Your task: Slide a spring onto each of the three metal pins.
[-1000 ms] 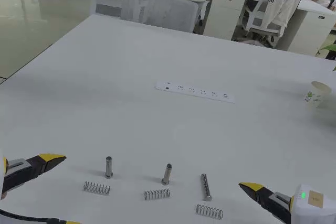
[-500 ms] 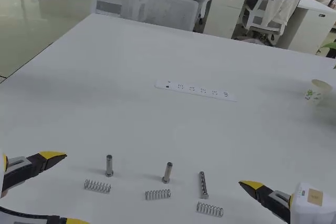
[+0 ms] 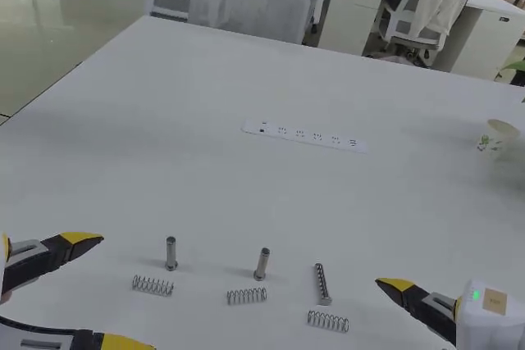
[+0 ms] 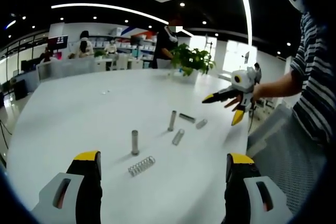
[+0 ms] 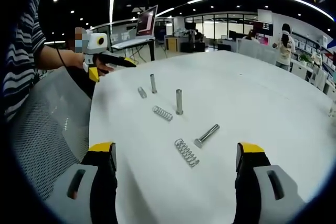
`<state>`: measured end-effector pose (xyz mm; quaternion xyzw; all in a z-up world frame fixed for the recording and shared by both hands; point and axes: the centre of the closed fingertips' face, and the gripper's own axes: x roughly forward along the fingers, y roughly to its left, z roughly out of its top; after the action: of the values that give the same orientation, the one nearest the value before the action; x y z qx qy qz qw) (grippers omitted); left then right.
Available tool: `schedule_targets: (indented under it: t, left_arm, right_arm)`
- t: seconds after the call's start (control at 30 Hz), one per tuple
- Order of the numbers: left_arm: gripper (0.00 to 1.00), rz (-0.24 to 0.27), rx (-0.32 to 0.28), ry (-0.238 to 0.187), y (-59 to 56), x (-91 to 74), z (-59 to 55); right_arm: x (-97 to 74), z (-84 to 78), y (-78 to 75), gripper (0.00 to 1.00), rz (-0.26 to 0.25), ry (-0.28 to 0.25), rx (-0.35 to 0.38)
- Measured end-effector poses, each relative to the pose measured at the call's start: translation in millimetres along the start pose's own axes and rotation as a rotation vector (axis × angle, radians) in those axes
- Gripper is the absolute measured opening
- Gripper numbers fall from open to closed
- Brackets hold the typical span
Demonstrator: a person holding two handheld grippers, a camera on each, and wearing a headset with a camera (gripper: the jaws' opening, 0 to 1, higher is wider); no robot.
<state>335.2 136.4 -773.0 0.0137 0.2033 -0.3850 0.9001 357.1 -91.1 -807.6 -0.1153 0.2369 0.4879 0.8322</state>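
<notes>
Two metal pins (image 3: 171,252) (image 3: 262,263) stand upright on the white table (image 3: 271,194). A third pin (image 3: 321,283) lies on its side to their right. One spring lies loose in front of each pin: left (image 3: 152,285), middle (image 3: 246,295), right (image 3: 328,321). My left gripper (image 4: 163,157) is open, a short way left of the left pin (image 4: 135,142) and its spring (image 4: 142,166). My right gripper (image 5: 176,149) is open too, facing the lying pin (image 5: 206,135) and the nearest spring (image 5: 186,152). Nothing is between either pair of jaws.
A white power strip (image 3: 303,136) lies mid-table beyond the pins. A paper cup (image 3: 495,136) stands at the far right. Grey chairs (image 3: 246,7) and desks lie past the far edge. The person's striped sleeve (image 4: 310,87) shows beside the table.
The head camera has tilted slightly, shifting the whole picture. Grippers, pins and springs hold their places.
</notes>
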Motion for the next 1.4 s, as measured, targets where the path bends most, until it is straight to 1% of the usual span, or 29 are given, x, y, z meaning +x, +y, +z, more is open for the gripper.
schedule_targets:
  t: [0.2,0.43,0.77,1.07,1.17,1.4]
  left_arm:
    - [0.97,-0.005,0.001,0.002,-1.2,0.0,-0.3]
    - [0.97,0.001,-0.002,-0.005,1.5,-0.9,2.7]
    - [0.96,-0.007,-0.001,0.007,0.5,-0.6,0.4]
    - [0.96,-0.012,-0.012,-0.008,-0.1,1.3,6.3]
    - [0.96,-0.016,-0.009,-0.002,-1.5,2.2,5.0]
    - [0.96,-0.016,-0.014,0.003,-2.5,1.7,3.0]
  right_arm:
    - [0.7,0.5,0.4,0.95,0.001,0.0,0.001]
    - [0.9,-0.7,1.8,0.95,0.004,0.004,-0.001]
    - [0.4,-2.9,2.5,0.94,0.01,0.02,-0.005]
    - [1.2,-4.5,2.7,0.94,0.017,0.029,-0.007]
    - [1.3,-3.8,2.3,0.94,0.017,0.028,-0.022]
    - [1.9,-4.0,2.4,0.94,0.019,0.033,-0.017]
